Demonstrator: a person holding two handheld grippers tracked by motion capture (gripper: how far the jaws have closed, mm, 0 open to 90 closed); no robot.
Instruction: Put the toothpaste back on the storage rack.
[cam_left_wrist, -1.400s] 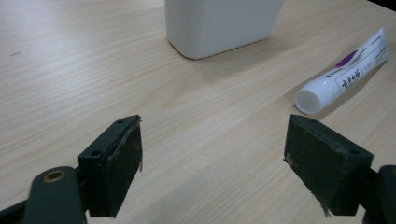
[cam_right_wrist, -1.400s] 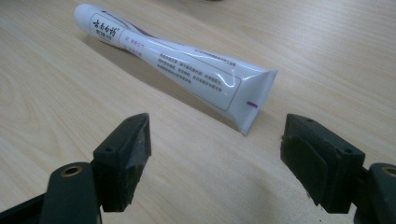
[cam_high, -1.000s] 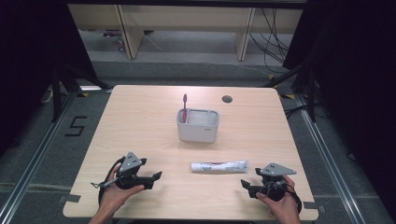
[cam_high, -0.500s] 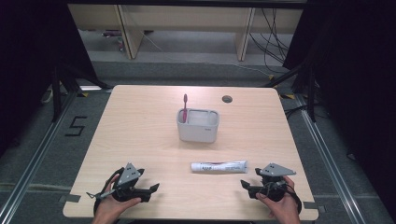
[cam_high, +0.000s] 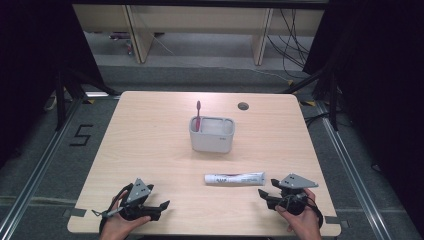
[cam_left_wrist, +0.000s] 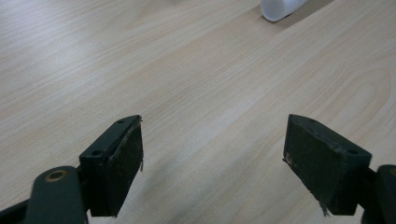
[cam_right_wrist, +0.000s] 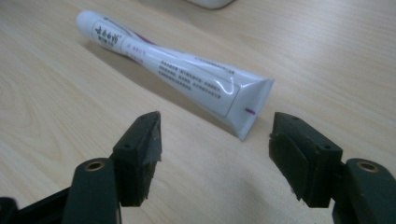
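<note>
A white toothpaste tube (cam_high: 235, 178) lies flat on the wooden table near the front right. Its crimped end (cam_right_wrist: 252, 100) sits just ahead of my right gripper (cam_right_wrist: 215, 135), whose jaws have just been closing and still stand apart with nothing between them. That gripper (cam_high: 264, 196) points left, just right of the tube. My left gripper (cam_high: 161, 210) rests at the front left, pointing right, wide open and empty (cam_left_wrist: 212, 140); the tube's cap end (cam_left_wrist: 278, 8) shows far ahead of it. A grey holder (cam_high: 212, 134) at mid-table carries an upright red toothbrush (cam_high: 198, 114).
A round cable hole (cam_high: 243, 106) sits near the table's far edge. Both hands are close to the table's front edge (cam_high: 210, 234). Bare wood lies between the two grippers and around the holder.
My left gripper has drawn back toward the table's front edge. The right gripper has kept its place beside the tube.
</note>
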